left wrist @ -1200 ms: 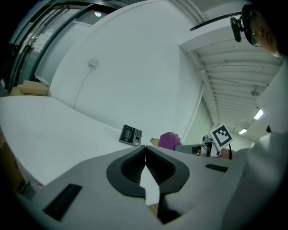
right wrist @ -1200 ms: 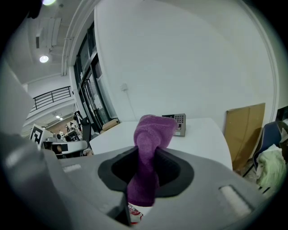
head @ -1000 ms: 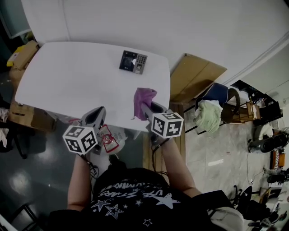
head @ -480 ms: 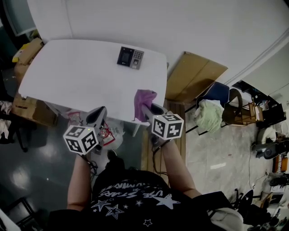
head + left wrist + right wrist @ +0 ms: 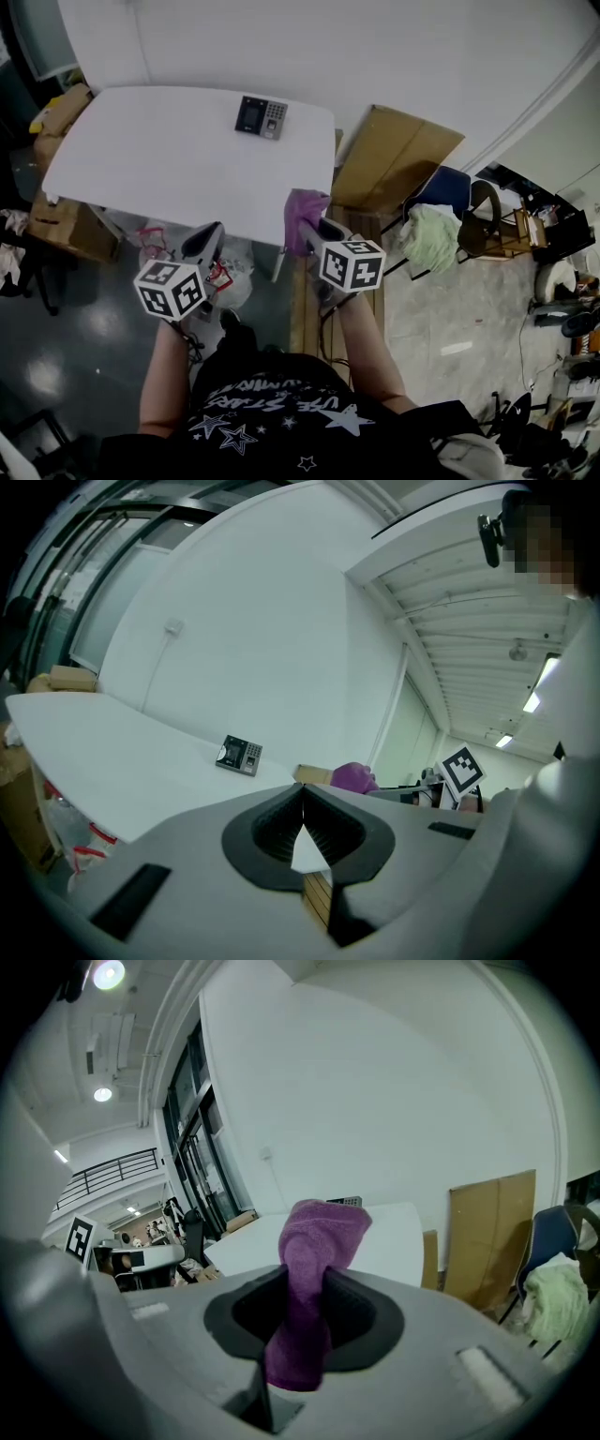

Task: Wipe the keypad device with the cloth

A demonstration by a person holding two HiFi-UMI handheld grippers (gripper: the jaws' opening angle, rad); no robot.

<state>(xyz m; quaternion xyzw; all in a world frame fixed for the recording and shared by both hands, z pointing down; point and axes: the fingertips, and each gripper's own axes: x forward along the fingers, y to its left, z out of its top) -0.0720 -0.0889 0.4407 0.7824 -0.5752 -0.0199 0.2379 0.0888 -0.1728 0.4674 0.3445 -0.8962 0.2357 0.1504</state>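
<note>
Compared with a second ago, the white table [image 5: 169, 169] is seen farther off and both grippers have been drawn back past its near edge, so the gap to the keypad device [image 5: 261, 117] has widened. The device is left lying flat at the table's far edge, by the wall, and no wiping contact has been made; an approach across the table is judged to be needed first.

The purple cloth [image 5: 305, 217] is held clamped in the right gripper [image 5: 314, 230], just off the table's near right corner. The left gripper [image 5: 204, 242] is kept below the table's near edge.

In the left gripper view its jaws are shown pressed together on nothing, which cannot be read from the head view. In the right gripper view the device is almost wholly hidden behind the cloth.
</note>
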